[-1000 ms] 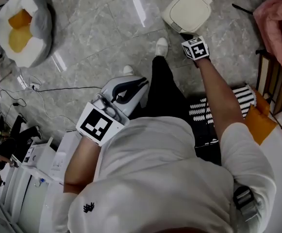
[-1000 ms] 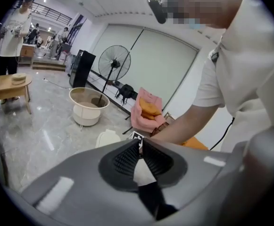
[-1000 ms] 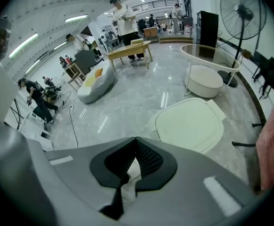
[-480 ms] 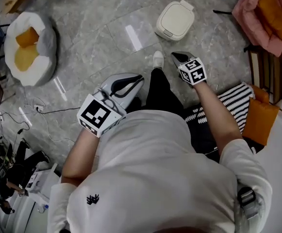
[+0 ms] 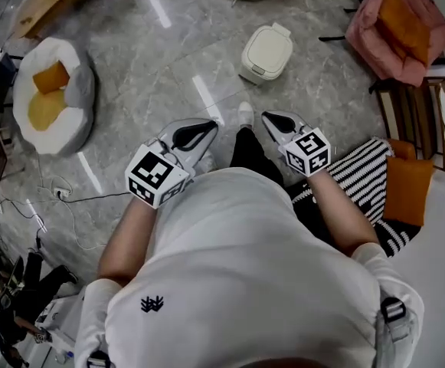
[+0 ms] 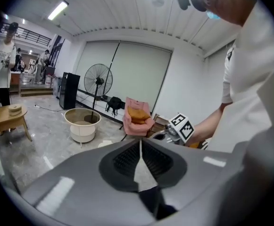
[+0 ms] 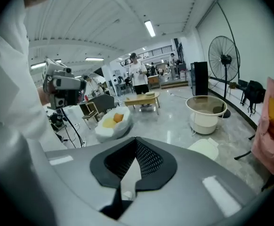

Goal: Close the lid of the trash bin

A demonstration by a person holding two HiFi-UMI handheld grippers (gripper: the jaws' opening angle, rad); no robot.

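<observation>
The cream, squarish plastic trash bin [image 5: 266, 52] stands on the grey marble floor [image 5: 145, 75], lid apparently down, well ahead of both claws. Left claw [image 5: 209, 126] and right claw [image 5: 268, 116] are pressed together, empty. An unlatched lid could spring up unnoticed.

Trash bin [image 5: 266, 52]: small, cream, rounded-square body
Lid [image 5: 269, 47]: down, lying flat on top, hinge tab at far edge
Place: upright on grey marble floor [image 5: 168, 75]
</observation>
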